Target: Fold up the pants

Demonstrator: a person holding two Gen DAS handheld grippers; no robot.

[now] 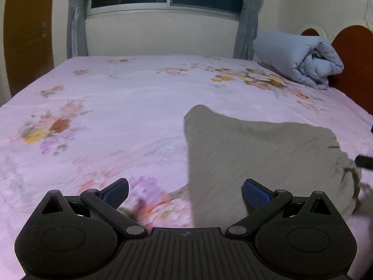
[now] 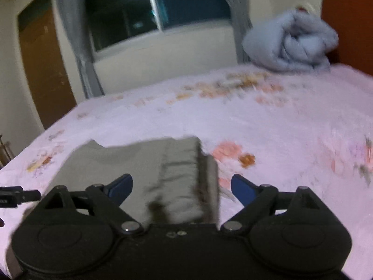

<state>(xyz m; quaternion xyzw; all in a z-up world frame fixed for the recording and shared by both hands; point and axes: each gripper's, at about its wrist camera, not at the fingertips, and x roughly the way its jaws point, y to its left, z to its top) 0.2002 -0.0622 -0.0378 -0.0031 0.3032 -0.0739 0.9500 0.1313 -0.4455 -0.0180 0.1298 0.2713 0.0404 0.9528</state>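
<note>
Grey pants [image 1: 261,163] lie folded in a compact bundle on the pink floral bedsheet [image 1: 121,107]. My left gripper [image 1: 185,193] is open and empty, hovering just above the bed with the pants' left edge between its blue pads. In the right wrist view the pants [image 2: 130,163] lie flat, with the ribbed waistband [image 2: 184,177] at their right end. My right gripper [image 2: 181,189] is open and empty, straddling the waistband from above. The view is blurred.
A rolled light-blue quilt [image 1: 300,58] sits at the far right corner by the red-brown headboard [image 1: 354,63]; it shows in the right wrist view too [image 2: 293,44]. A window with grey curtains [image 1: 74,18] is behind the bed. A wooden door [image 2: 44,70] stands left.
</note>
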